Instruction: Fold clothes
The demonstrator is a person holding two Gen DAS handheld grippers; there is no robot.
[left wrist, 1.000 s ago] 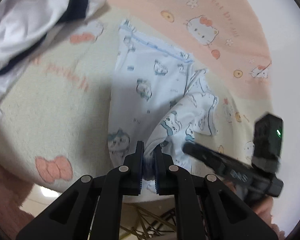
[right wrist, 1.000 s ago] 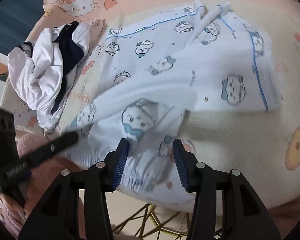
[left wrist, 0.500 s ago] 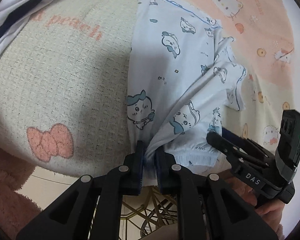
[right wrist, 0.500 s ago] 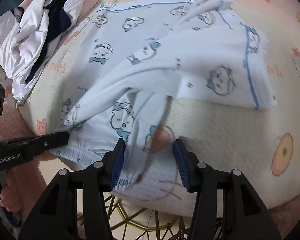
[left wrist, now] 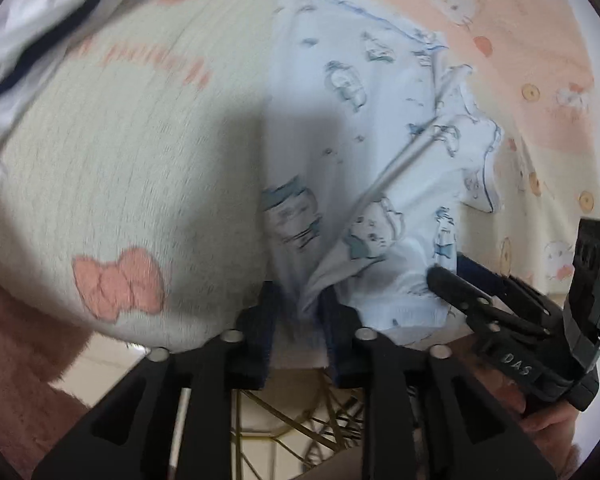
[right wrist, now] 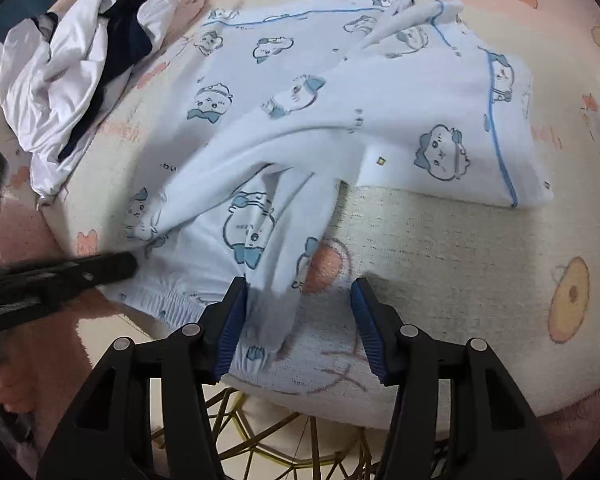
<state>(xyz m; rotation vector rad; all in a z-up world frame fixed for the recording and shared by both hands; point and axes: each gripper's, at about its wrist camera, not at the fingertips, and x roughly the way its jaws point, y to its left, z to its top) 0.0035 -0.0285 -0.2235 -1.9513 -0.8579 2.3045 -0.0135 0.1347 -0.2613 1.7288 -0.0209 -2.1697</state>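
Light blue pyjama trousers (right wrist: 300, 128) with cartoon prints lie spread on a cream and pink blanket (right wrist: 440, 240); they also show in the left wrist view (left wrist: 340, 152). My left gripper (left wrist: 298, 320) is shut on the waistband corner at the blanket's near edge. It shows as a dark finger at the left of the right wrist view (right wrist: 60, 276). My right gripper (right wrist: 298, 320) is open, its jaws astride a folded fabric strip near the waistband. It also shows in the left wrist view (left wrist: 460, 292).
A crumpled white and navy garment (right wrist: 72, 76) lies at the blanket's far left. A gold wire frame (right wrist: 284, 440) shows below the blanket's near edge. Pink fluffy fabric (left wrist: 16, 340) lies at the lower left.
My right gripper's jaws have opened wider over the fabric strip. My left gripper keeps its hold on the waistband and the view has shifted slightly.
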